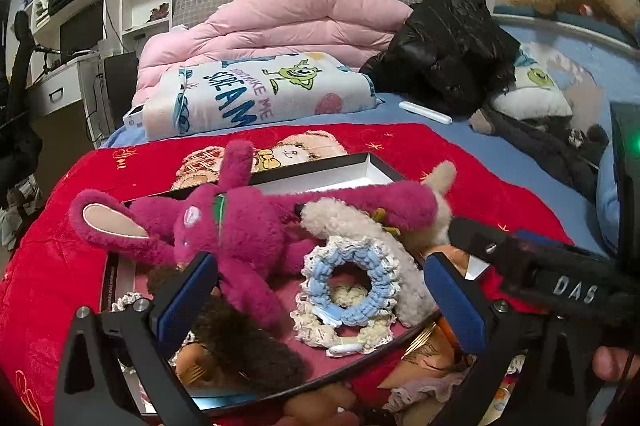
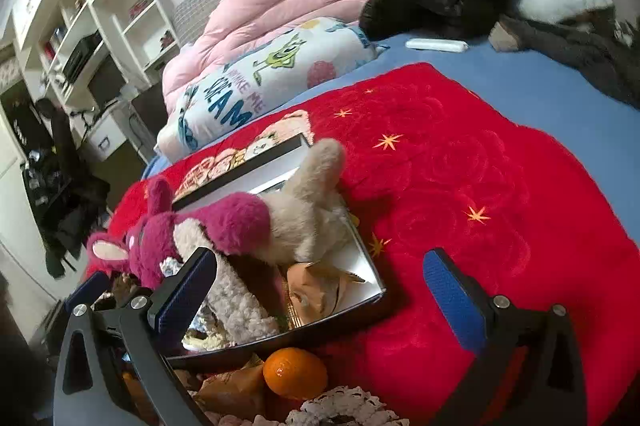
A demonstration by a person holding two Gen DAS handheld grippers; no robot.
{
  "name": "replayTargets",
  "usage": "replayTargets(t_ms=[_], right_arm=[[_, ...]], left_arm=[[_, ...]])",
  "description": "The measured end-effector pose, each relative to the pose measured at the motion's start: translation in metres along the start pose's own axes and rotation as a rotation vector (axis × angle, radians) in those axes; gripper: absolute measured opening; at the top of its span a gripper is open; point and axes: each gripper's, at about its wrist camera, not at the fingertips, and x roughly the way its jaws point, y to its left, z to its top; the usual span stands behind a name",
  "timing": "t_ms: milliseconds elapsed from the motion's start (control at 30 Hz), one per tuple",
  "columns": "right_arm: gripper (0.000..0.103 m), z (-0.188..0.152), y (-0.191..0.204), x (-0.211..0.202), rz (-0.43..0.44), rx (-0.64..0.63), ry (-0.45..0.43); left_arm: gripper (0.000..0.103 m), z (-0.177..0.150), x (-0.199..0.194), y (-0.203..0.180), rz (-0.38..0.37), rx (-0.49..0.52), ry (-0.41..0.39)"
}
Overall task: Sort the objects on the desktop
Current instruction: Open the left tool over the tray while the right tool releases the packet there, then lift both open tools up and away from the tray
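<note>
Bedroom scene: red blanket (image 1: 60, 266) on the bed carries a shallow box (image 1: 372, 166). Centre frame, magenta plush rabbit (image 1: 240, 230) lies across it, soft and light; I judge its torso the best hold. My left claw (image 1: 320, 302) and right claw (image 2: 320, 302) gape wide, empty.

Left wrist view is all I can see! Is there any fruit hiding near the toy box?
Observer: Yes, an orange lies just outside the box's near wall.
Operator: Is the right tool grabbing something?
Observer: No. The right tool is open, with nothing pressed between its pads.
Operator: What's under it?
Observer: One finger hangs over the box, the other over the red blanket.
</note>
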Motion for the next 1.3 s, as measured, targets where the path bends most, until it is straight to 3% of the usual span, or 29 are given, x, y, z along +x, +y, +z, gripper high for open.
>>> replayTargets(t_ms=[967, 1300], right_arm=[[0.103, 0.003, 0.014, -0.018, -0.03, -0.066, -0.059], [0.103, 0.009, 0.043, -0.042, -0.03, -0.171, -0.111]], left_arm=[[0.103, 0.001, -0.006, 0.006, -0.025, -0.053, -0.014], [0.103, 0.013, -0.024, 0.01, -0.007, -0.03, -0.057]])
